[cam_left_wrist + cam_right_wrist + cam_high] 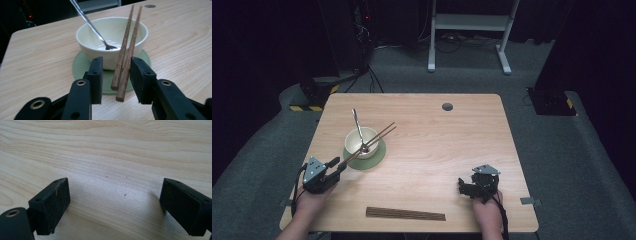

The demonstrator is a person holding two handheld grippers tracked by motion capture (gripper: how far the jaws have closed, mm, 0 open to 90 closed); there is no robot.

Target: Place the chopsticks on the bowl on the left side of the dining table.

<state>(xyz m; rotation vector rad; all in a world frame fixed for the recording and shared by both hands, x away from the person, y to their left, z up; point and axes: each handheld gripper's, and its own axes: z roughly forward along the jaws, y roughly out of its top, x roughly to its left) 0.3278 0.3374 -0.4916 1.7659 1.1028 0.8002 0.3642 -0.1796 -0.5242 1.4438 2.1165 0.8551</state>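
Note:
A cream bowl [361, 141] [87, 48] stands on a green coaster [376, 159] [79, 66] at the table's left. A metal spoon [357, 124] [87, 21] leans inside it. Two brown chopsticks [376, 138] [130, 42] lie across the bowl's rim, their near ends low over the coaster's edge. My left gripper [339, 165] [116, 72] is open, with those near ends between its jaws and a gap showing on each side. My right gripper [463, 186] [115, 202] rests at the front right, open wide over bare wood.
A dark brown ribbed strip [405, 214] lies along the table's front edge, between my hands. A round cable hole [447, 106] sits near the far edge. Beyond the table [452, 145] are a white frame's legs and dark equipment on the carpet.

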